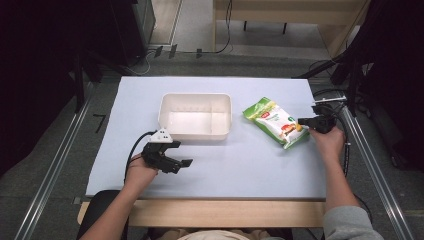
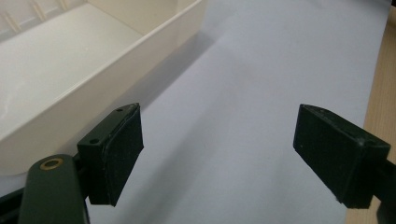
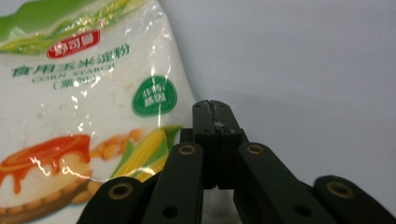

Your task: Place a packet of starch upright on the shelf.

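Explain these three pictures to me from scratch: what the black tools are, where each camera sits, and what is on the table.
A person sits at a table with a hand-held two-jaw tool in each hand. The high view looks down from above. The left gripper rests open beside a white tray; its own camera looks past its two spread jaws at that tray's wall. The right gripper is shut, its tips at the edge of a corn starch bag. Its camera shows the closed jaws beside the bag; whether they pinch it is unclear.

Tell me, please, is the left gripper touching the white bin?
Apart. In the left gripper view, the left gripper stands open over bare table, and a shadowed strip of table separates its nearer pad from the bin wall.
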`<state>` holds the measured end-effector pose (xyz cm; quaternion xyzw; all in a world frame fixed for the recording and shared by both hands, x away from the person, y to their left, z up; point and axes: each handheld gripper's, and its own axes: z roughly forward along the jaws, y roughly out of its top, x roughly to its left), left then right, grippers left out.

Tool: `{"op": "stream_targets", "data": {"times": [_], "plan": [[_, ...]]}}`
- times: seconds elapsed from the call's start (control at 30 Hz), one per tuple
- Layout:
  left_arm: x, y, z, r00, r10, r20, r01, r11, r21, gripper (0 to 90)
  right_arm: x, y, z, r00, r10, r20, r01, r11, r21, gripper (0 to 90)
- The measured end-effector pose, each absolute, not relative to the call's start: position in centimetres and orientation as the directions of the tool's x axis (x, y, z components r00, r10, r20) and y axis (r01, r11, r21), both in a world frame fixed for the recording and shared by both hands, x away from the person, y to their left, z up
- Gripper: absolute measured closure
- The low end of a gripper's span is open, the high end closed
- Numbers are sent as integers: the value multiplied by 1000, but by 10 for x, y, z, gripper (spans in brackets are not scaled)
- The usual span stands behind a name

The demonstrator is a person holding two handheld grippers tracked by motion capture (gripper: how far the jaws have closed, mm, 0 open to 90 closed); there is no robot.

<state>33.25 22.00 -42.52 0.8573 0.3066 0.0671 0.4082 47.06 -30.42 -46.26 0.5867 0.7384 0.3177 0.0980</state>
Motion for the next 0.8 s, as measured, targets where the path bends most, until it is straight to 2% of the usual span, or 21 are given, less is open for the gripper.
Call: {"op": "stream_targets", "data": {"times": [0.1, 0.47, 0.8], "plan": [[333, 220, -425, 806, 577, -134, 467, -479, 743, 166, 465, -301, -463, -296, 934, 199, 801, 129, 585, 900], [334, 218, -425, 807, 573, -139, 465, -475, 747, 166, 448, -295, -461, -321, 919, 228, 813, 144, 565, 900], [335, 217, -425, 808, 573, -138, 464, -475, 748, 166, 423, -277, -455, -388, 892, 232, 808, 207, 552, 900]]}}
